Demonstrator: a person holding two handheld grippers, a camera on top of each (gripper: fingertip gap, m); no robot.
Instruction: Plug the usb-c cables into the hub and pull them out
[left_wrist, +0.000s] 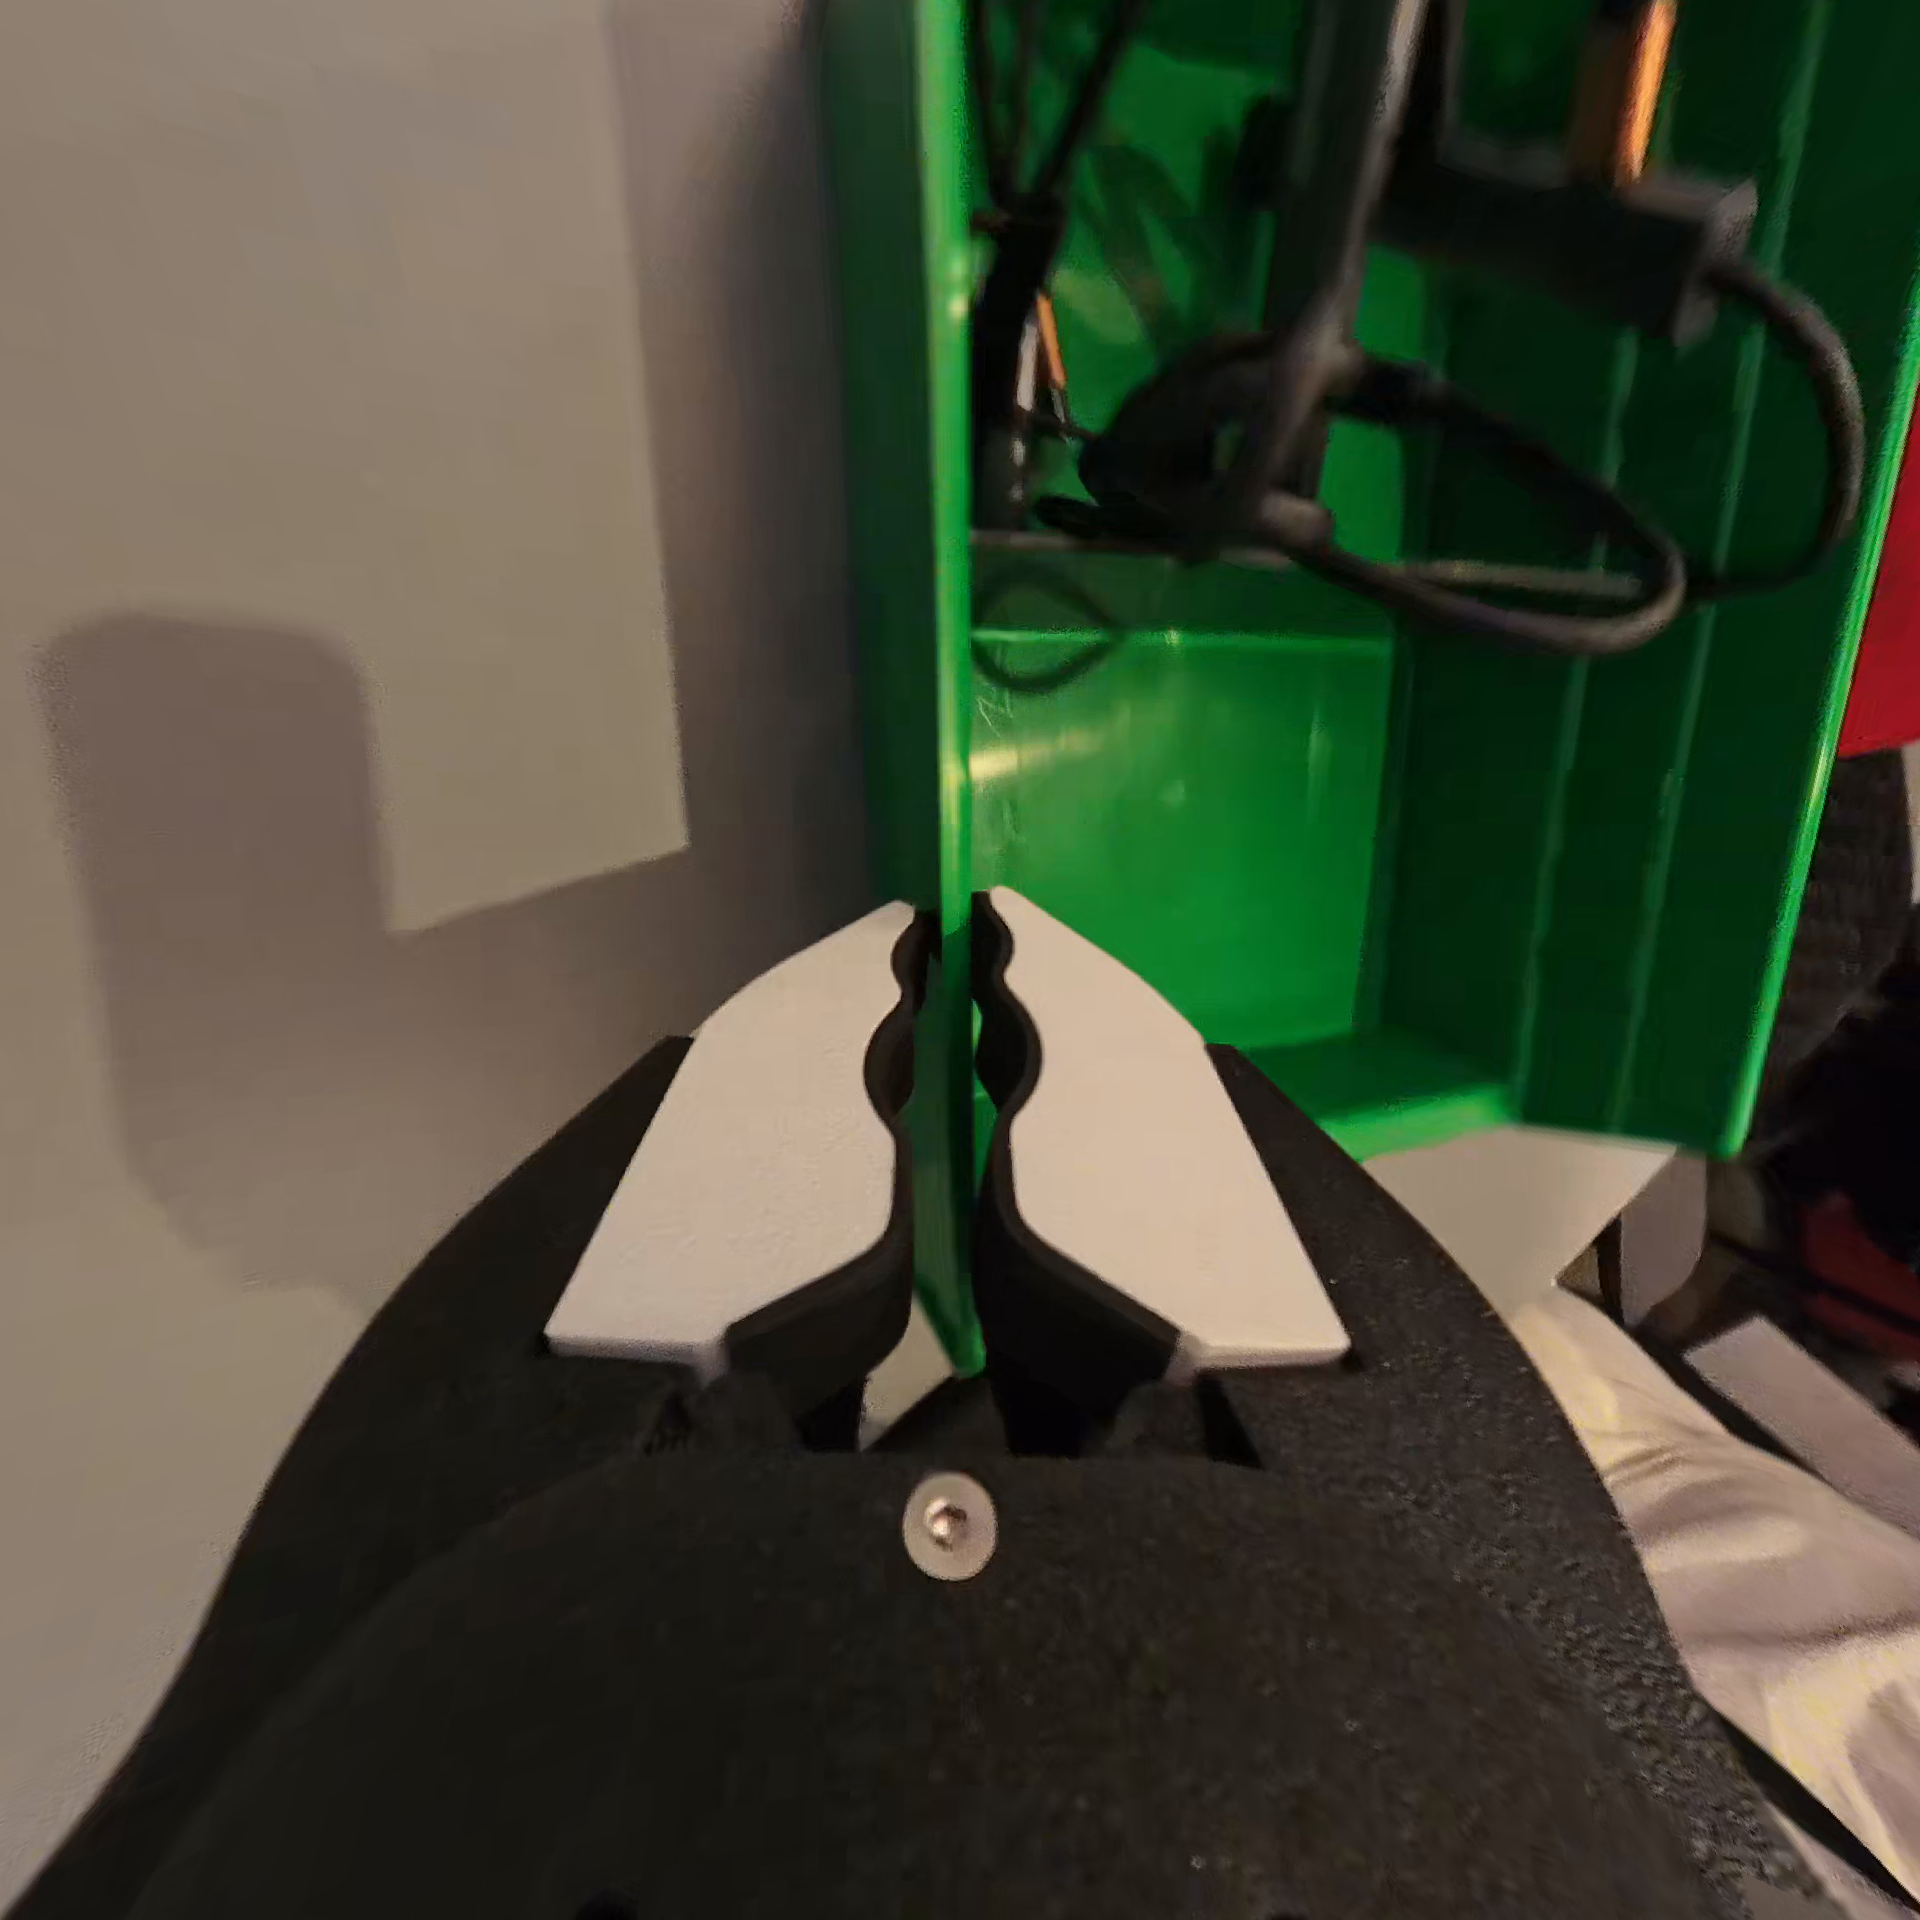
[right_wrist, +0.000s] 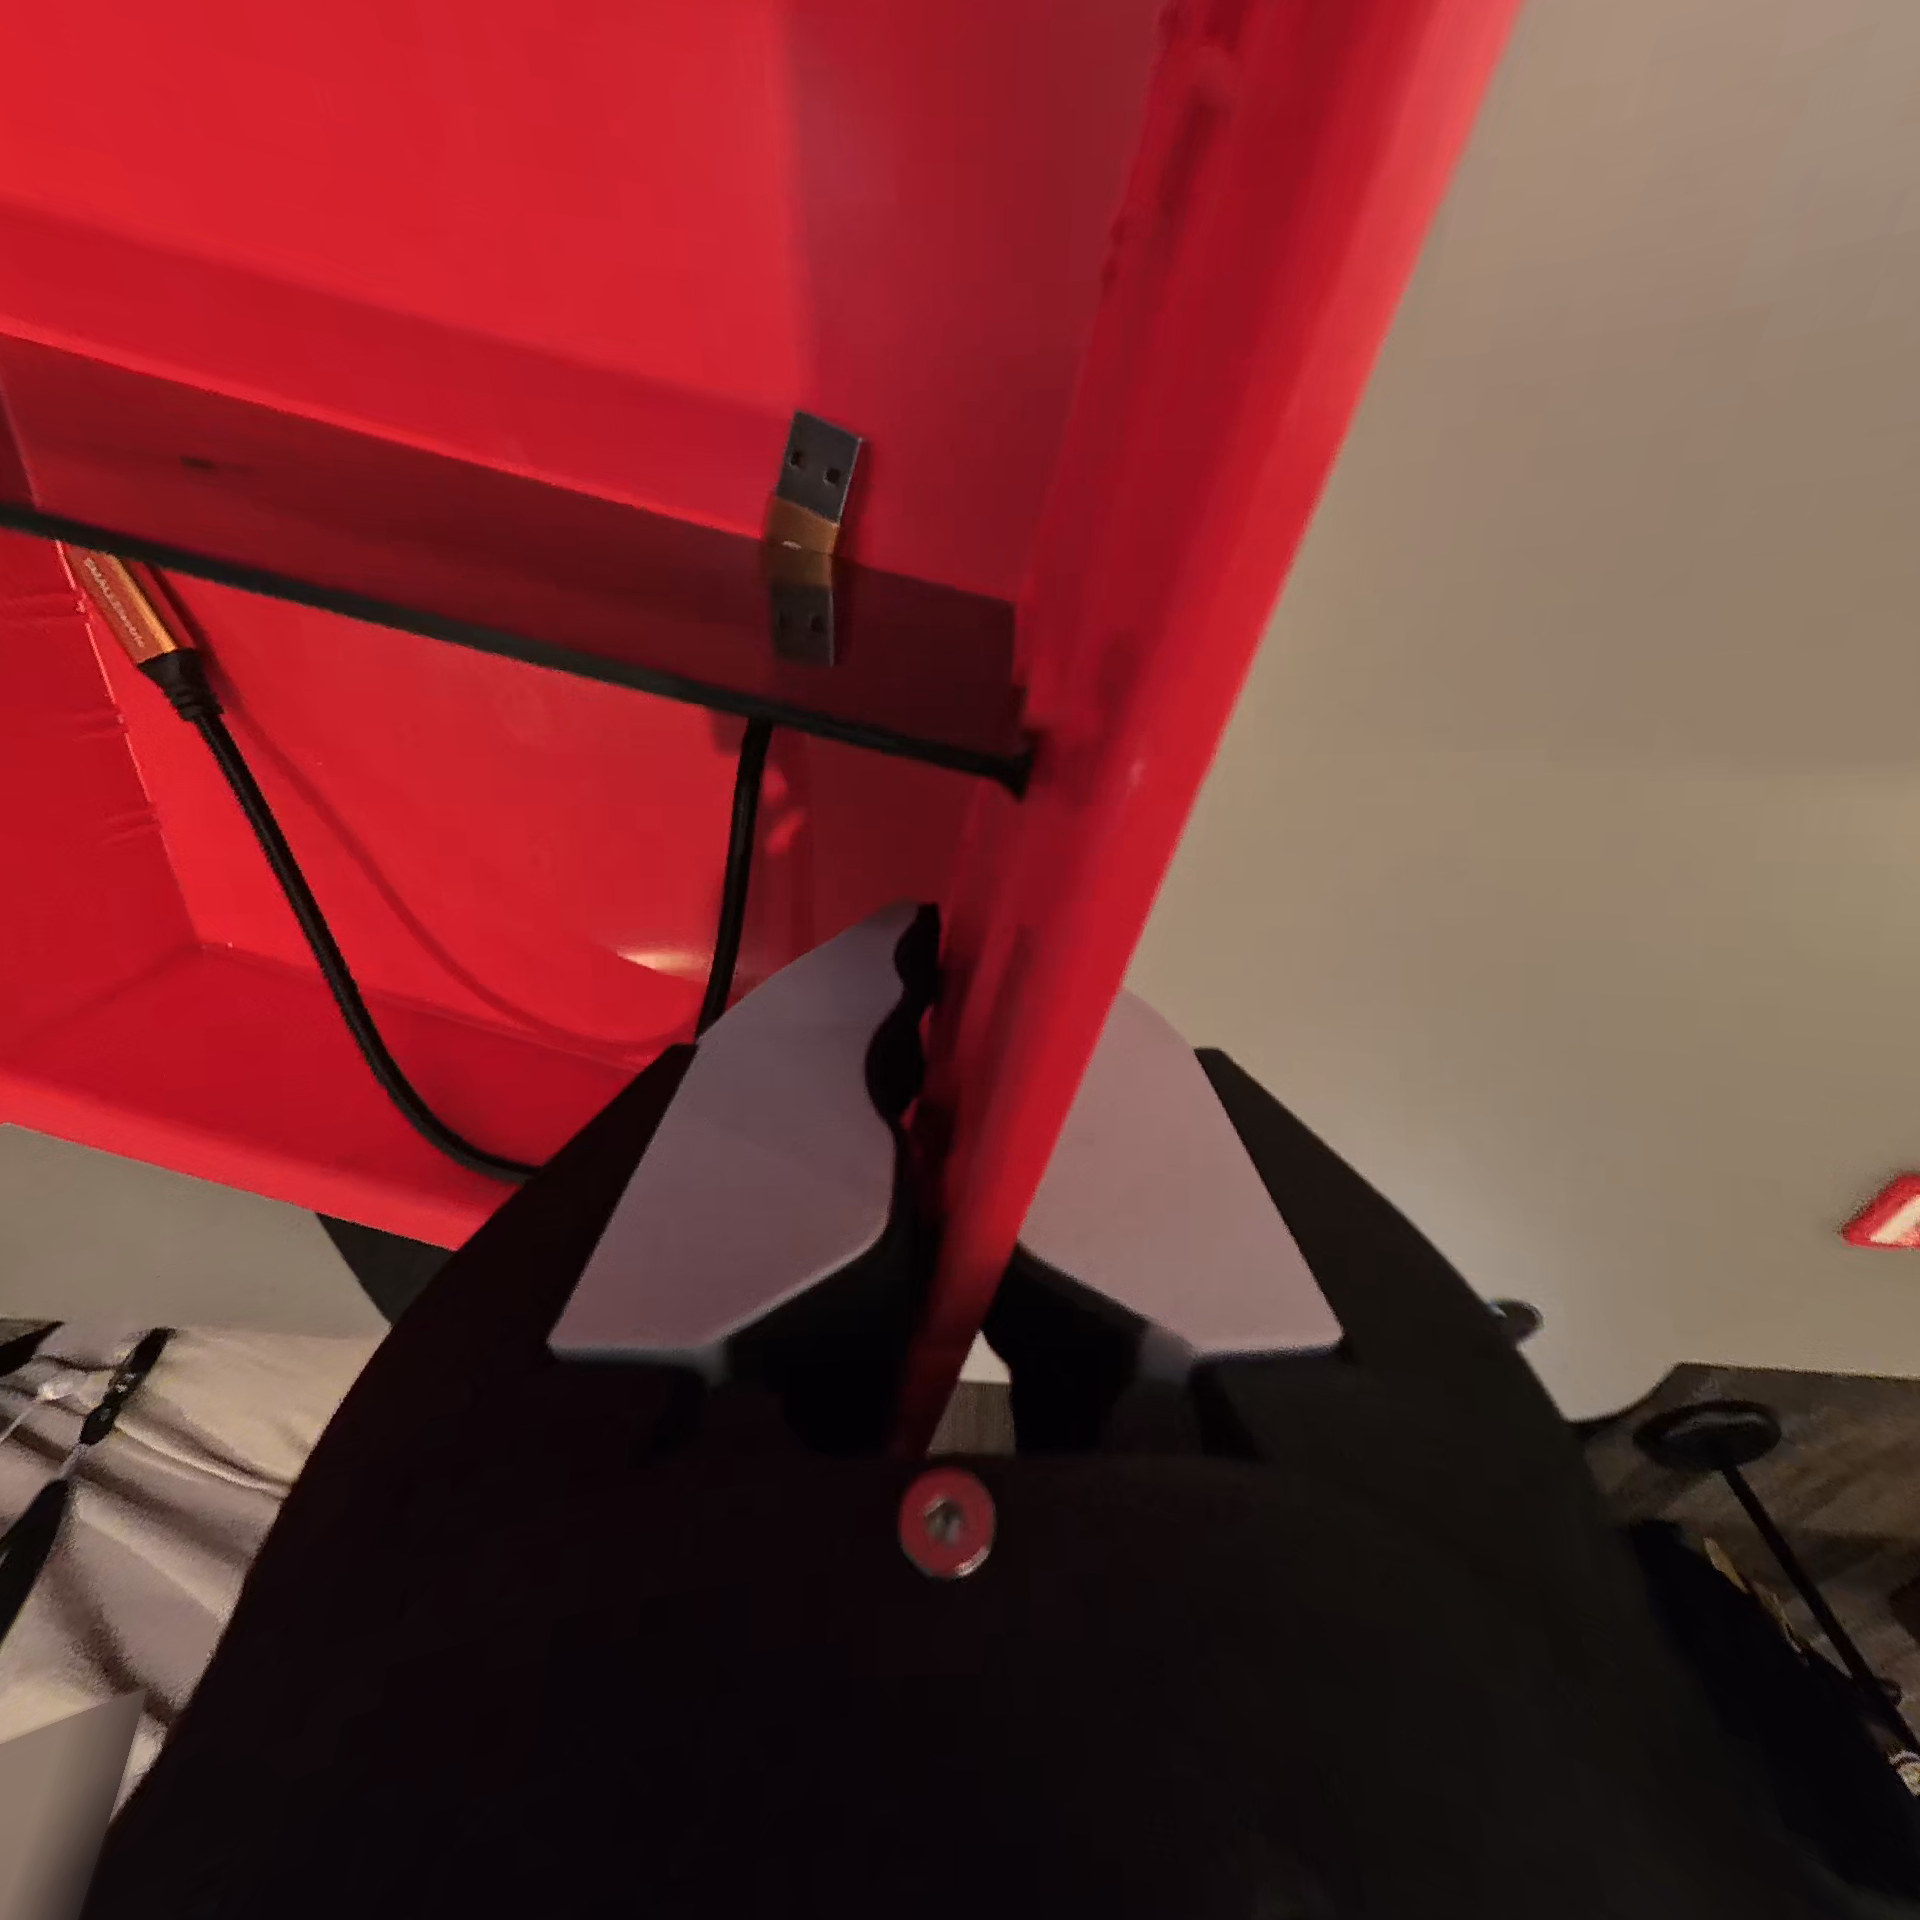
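left gripper (left_wrist: 948, 1039): pinched on the side wall of a green plastic bin (left_wrist: 1174, 831).
black cables (left_wrist: 1475, 499): tangled inside it, toward 1 o'clock.
right gripper (right_wrist: 940, 1049): clamped on the wall of a red plastic bin (right_wrist: 1101, 727).
orange-collared usb plug (right_wrist: 816, 488): inside, at 11 o'clock.

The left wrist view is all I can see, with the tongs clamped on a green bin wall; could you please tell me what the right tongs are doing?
Observer: The right tongs are clamped on the side wall of a red bin.
Operator: Thank you. Is anything inside that bin?
Observer: Yes, a black cable with an orange-collared plug at its end.
Operator: Is there any other connector?
Observer: A metal USB plug with an orange collar shows near the red bin's inner ledge.
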